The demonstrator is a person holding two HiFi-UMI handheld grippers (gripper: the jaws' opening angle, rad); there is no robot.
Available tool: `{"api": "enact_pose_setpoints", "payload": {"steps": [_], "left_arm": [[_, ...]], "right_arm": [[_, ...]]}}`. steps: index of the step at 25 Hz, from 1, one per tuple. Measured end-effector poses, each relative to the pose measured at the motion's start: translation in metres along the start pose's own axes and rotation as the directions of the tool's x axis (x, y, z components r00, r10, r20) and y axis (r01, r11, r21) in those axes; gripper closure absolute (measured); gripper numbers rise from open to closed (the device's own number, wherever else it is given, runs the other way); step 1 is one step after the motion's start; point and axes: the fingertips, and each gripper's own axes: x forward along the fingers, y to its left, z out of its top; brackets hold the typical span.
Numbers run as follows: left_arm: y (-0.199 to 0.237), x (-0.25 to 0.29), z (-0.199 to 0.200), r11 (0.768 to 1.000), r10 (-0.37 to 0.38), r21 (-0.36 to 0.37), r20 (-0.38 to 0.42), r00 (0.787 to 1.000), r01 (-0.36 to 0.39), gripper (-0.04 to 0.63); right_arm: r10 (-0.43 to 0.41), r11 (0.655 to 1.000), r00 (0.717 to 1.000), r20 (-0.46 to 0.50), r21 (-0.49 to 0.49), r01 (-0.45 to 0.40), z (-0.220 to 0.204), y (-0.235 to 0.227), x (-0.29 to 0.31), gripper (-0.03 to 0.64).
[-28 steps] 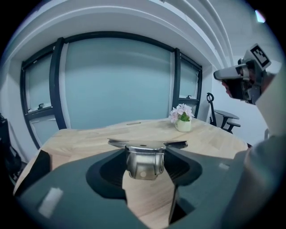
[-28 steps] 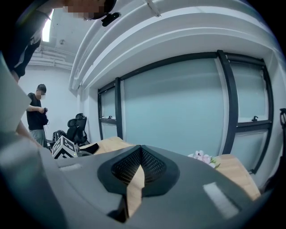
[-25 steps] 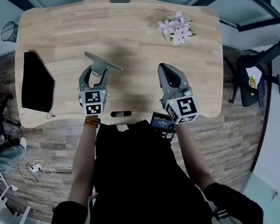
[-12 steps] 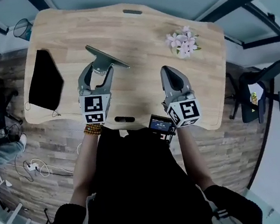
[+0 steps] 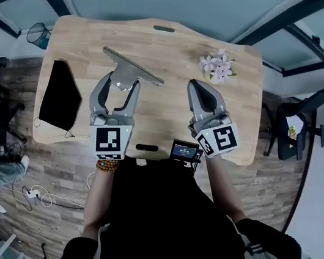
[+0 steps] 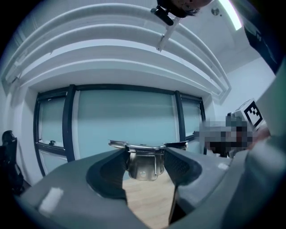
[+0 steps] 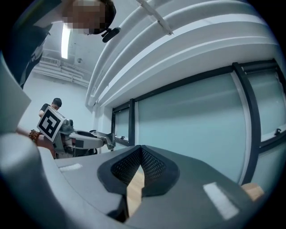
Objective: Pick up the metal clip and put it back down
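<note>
Above table (image 5: 102,34), left of middle: gripping clip (image 5: 146,76) with left gripper (image 5: 122,82), jaws clamped on the spring body, flat bar lying crosswise past the tips. Held off the wood, with bare top visible under it in left gripper view.

Versus 0.5 s ago: looks bigger and nearer the head camera, so raised. Same grip, same bar angle. Right gripper (image 5: 199,88) about where it was, over the front right, jaws pressed together with nothing between.

Edges: black pad (image 5: 60,97) lying by left edge, well apart from clip. Flowers (image 5: 218,66) near right edge, beyond right gripper. Slot (image 5: 164,28) near far edge. Small screen unit (image 5: 183,149) at front edge, between the two arms. Wide bare wood between pad and flowers, around and beyond the clip.

Count: 2 grippers, 1 clip, 1 pad, 1 bunch of flowers, 1 slot, 1 screen unit, 1 bin (image 5: 38,34) on floor past far left corner.
</note>
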Motion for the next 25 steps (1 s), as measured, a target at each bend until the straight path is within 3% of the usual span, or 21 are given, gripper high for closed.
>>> {"api": "enact_pose_setpoints", "payload": {"steps": [10,25], "left_arm": [[0.013,-0.008,0.067,1.0,0.021,0.015,0.139,0.99,-0.023,0.325],[0.021,-0.003,0.072,1.0,0.022,0.001,0.149,0.989,-0.023,0.325]], "right_arm": [[0.053,0.997,0.994,0.093,-0.054,-0.048,0.061,0.028,0.016,0.594],[0.038,0.996,0.995,0.093,-0.078,-0.031,0.071,0.027,0.019,0.594]]}}
